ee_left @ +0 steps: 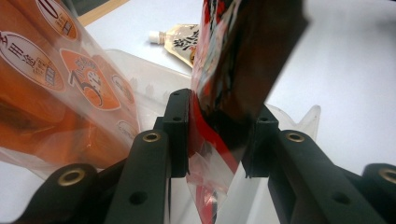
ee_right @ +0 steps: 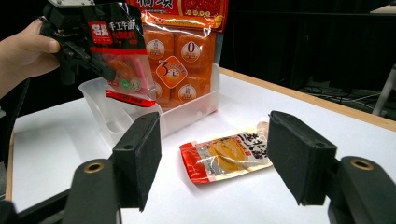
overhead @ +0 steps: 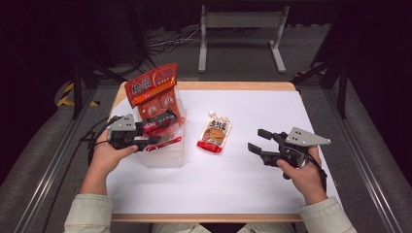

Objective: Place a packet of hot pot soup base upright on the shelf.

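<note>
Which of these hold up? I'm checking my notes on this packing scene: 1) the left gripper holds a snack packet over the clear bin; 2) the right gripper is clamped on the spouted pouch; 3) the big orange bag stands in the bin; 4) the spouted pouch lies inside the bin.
1) True: the left gripper is shut on the red and black snack packet, above the clear plastic bin.
2) False: the right gripper is open and holds nothing; the spouted pouch lies apart from it.
3) True: the large orange bag stands upright in the bin.
4) False: the pouch lies on the white table, beside the bin.
</note>
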`<control>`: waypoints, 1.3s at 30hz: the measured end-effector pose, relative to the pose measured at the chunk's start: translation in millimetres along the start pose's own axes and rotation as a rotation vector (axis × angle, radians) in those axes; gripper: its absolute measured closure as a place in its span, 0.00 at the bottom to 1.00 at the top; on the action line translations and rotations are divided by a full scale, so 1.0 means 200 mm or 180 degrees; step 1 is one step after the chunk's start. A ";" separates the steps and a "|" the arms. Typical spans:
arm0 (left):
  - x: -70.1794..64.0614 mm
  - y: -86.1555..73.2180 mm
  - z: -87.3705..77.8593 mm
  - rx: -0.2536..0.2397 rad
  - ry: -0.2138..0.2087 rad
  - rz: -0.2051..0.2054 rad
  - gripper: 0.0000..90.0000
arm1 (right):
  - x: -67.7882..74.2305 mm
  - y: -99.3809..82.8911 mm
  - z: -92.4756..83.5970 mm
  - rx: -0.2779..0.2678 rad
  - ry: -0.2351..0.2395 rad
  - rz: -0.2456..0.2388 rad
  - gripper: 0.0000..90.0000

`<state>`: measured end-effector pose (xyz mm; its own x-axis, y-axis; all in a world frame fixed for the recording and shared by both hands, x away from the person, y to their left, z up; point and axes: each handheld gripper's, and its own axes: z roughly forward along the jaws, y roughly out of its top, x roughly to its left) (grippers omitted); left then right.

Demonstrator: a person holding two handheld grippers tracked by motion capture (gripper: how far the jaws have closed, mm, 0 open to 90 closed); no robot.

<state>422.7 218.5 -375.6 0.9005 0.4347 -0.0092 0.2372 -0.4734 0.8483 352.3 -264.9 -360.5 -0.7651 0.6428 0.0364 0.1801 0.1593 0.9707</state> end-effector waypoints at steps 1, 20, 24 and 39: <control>0.00 0.00 0.00 0.0008 0.0019 0.0017 0.76 | 0.00 0.00 0.00 0.0001 0.0002 0.0002 0.40; -0.01 0.01 0.02 0.0032 0.0051 0.0093 0.76 | 0.01 -0.01 0.01 0.0033 0.0036 -0.0014 0.40; 0.00 -0.01 0.03 0.0099 0.0004 0.0089 0.76 | 0.01 -0.01 0.01 0.0030 0.0042 -0.0014 0.40; 0.04 -0.08 0.05 0.0060 -0.0143 -0.0273 0.74 | 0.02 -0.01 0.02 0.0044 0.0081 0.0008 0.38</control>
<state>429.3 221.9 -393.5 0.8919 0.4397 -0.1056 0.3206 -0.4504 0.8333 352.3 -260.0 -363.3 -0.7801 0.6241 0.0450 0.1904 0.1683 0.9672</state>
